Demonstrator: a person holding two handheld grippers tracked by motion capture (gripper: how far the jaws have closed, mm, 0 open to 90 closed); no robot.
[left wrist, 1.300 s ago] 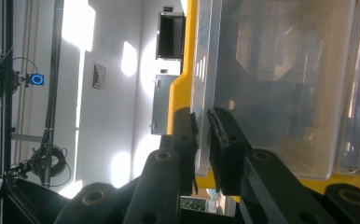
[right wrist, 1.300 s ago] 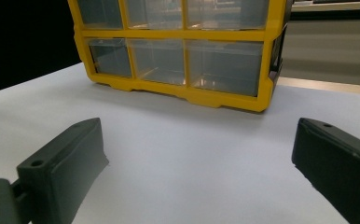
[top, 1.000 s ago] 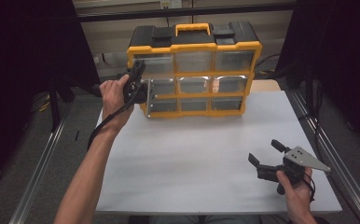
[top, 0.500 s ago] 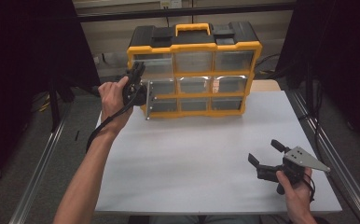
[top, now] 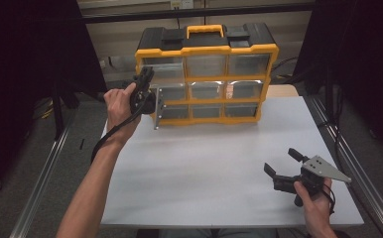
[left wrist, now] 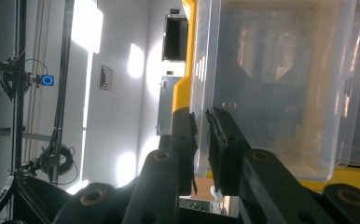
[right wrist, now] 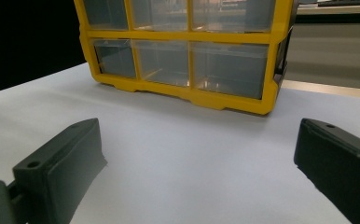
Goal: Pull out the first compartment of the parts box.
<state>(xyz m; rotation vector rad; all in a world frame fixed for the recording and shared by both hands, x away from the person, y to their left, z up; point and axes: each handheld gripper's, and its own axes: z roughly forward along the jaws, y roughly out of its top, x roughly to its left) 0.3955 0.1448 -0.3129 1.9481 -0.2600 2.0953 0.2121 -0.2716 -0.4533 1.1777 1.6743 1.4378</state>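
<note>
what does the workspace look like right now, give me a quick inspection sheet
surface: white table, bare in front of the organizer.
job's things: yellow drawer organizer upright at the far edge; clear drawer, left column, pulled partway out.
clutter: nothing seen.
grippers: left gripper shut on the drawer's front wall; right gripper open, low over the table's near right.
cables: black cable trails from the left gripper.
surroundings: dark curtains, metal frame rails.

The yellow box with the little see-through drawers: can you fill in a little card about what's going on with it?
thing: yellow drawer cabinet at the far side of the white table
drawer: middle-left clear drawer pulled partly out
left hand-held gripper: shut on the drawer's front wall
right hand-held gripper: open, low over the table's near right part, holding nothing
</note>
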